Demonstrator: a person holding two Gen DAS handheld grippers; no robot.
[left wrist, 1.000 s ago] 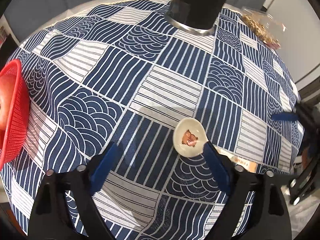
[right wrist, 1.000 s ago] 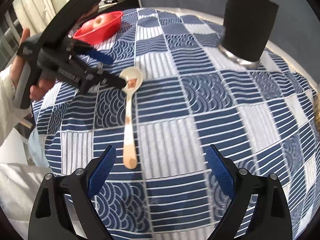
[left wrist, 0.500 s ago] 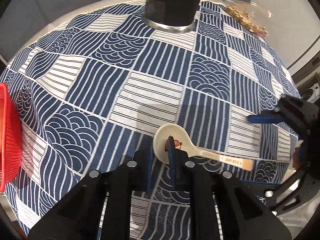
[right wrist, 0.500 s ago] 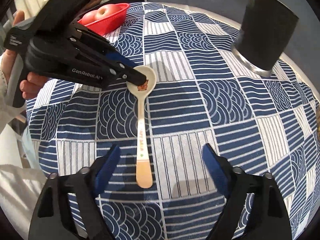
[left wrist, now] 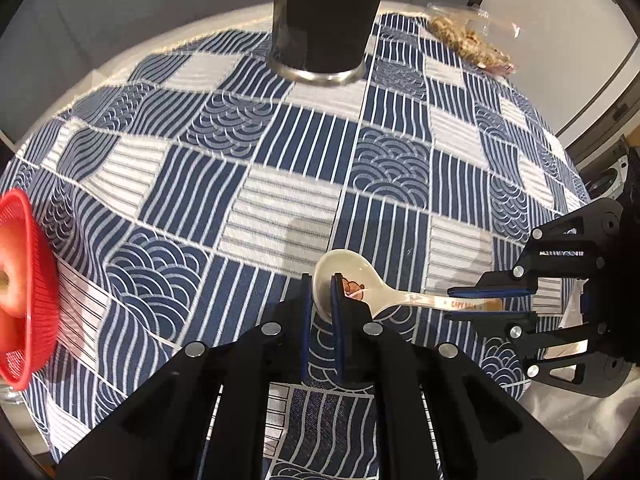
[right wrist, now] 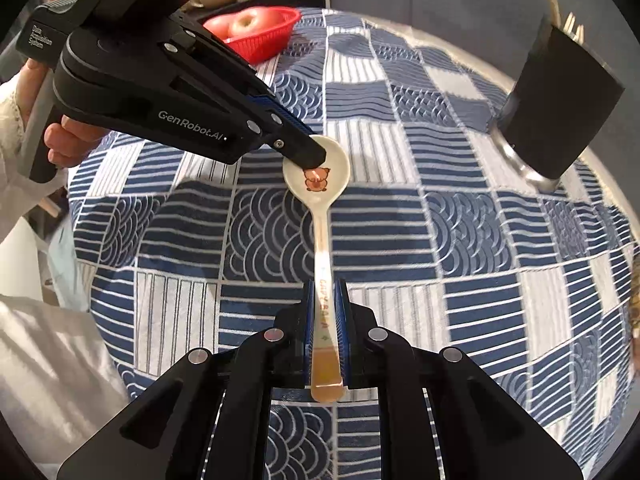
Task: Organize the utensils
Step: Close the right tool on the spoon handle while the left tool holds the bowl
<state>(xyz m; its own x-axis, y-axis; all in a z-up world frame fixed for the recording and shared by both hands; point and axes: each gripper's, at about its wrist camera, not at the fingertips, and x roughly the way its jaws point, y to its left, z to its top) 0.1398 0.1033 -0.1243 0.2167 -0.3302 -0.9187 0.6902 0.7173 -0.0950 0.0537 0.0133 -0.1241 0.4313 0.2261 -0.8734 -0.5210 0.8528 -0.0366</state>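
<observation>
A cream ceramic spoon (left wrist: 384, 292) (right wrist: 320, 224) with a cartoon animal in its bowl hangs just above the blue patterned tablecloth (left wrist: 280, 208). My left gripper (left wrist: 320, 284) (right wrist: 316, 156) is closing and pinches the rim of the spoon's bowl between its blue pads. At the other end my right gripper (right wrist: 325, 292) (left wrist: 490, 302) is also closing, its pads pressed on both sides of the handle near its tan end. A tall black utensil holder (left wrist: 324, 20) (right wrist: 560, 108) with a metal base stands at the far side of the table, with sticks poking out.
A red mesh basket (left wrist: 24, 288) (right wrist: 260, 36) with apples sits at the table's left edge. A clear bag of snacks (left wrist: 468, 40) lies far right. A hand (right wrist: 68, 136) in a pale sleeve holds the left gripper.
Both grippers went from wide open to closed: the left on the spoon's bowl first, then the right on the handle. The spoon has come up slightly off the cloth.
</observation>
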